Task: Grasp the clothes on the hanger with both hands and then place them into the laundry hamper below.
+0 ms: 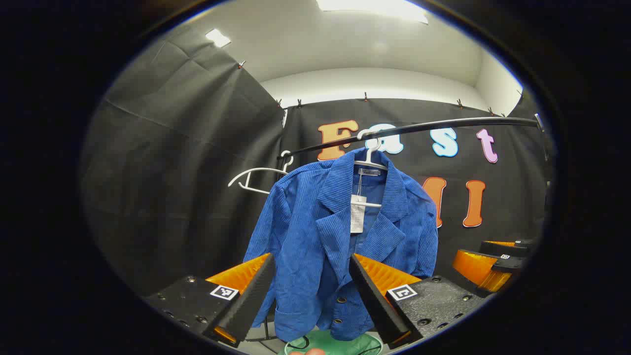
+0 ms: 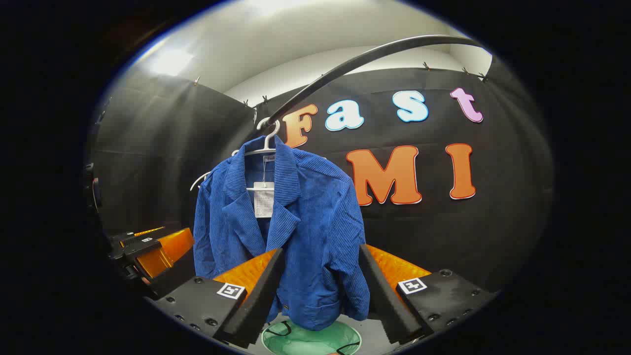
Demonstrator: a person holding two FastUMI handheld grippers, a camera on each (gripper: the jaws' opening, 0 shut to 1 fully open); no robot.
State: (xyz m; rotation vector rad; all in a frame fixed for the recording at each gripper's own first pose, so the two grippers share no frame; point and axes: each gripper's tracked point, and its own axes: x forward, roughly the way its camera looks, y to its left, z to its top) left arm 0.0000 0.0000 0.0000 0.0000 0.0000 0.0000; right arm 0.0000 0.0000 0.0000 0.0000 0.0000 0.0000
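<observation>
Left gripper view: a blue jacket (image 1: 340,236) hangs on a white hanger (image 1: 372,160) from a dark rail (image 1: 443,125), above a green hamper (image 1: 340,345). The left gripper (image 1: 310,301) is wide open and holds nothing; the jacket is beyond its fingers. Right gripper view: the right gripper (image 2: 320,296) is also wide open and empty, facing the jacket (image 2: 296,231). A second, bare hanger (image 1: 254,177) hangs beside the jacket.
</observation>
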